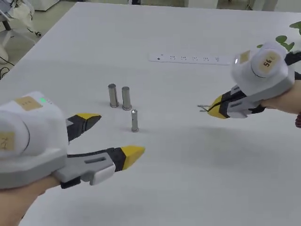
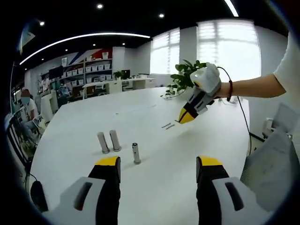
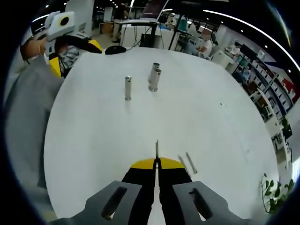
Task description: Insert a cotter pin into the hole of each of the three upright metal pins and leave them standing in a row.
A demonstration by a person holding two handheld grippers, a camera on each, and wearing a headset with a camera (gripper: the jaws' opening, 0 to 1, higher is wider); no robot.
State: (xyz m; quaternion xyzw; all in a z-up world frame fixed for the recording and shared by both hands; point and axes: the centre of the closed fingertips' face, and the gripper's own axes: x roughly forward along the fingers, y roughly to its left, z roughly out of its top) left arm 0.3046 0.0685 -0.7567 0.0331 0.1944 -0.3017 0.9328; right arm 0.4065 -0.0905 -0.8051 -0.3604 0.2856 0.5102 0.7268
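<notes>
Three upright metal pins stand on the white table: two close together (image 1: 113, 95) (image 1: 126, 98) and a third (image 1: 135, 120) a little nearer to me. My left gripper (image 1: 113, 134) is open with nothing between its jaws, just left of the third pin (image 2: 136, 153). To the right, my right gripper (image 1: 216, 109) is shut on a cotter pin (image 3: 157, 149) that sticks out past its tips. Two more cotter pins (image 3: 186, 163) lie on the table beside it. The pin holes are too small to make out.
A white power strip (image 1: 188, 59) lies across the far side of the table. A green plant (image 1: 286, 41) stands at the far right edge. Bare tabletop (image 1: 188, 155) stretches between the grippers. A person sits in the office behind (image 2: 26, 101).
</notes>
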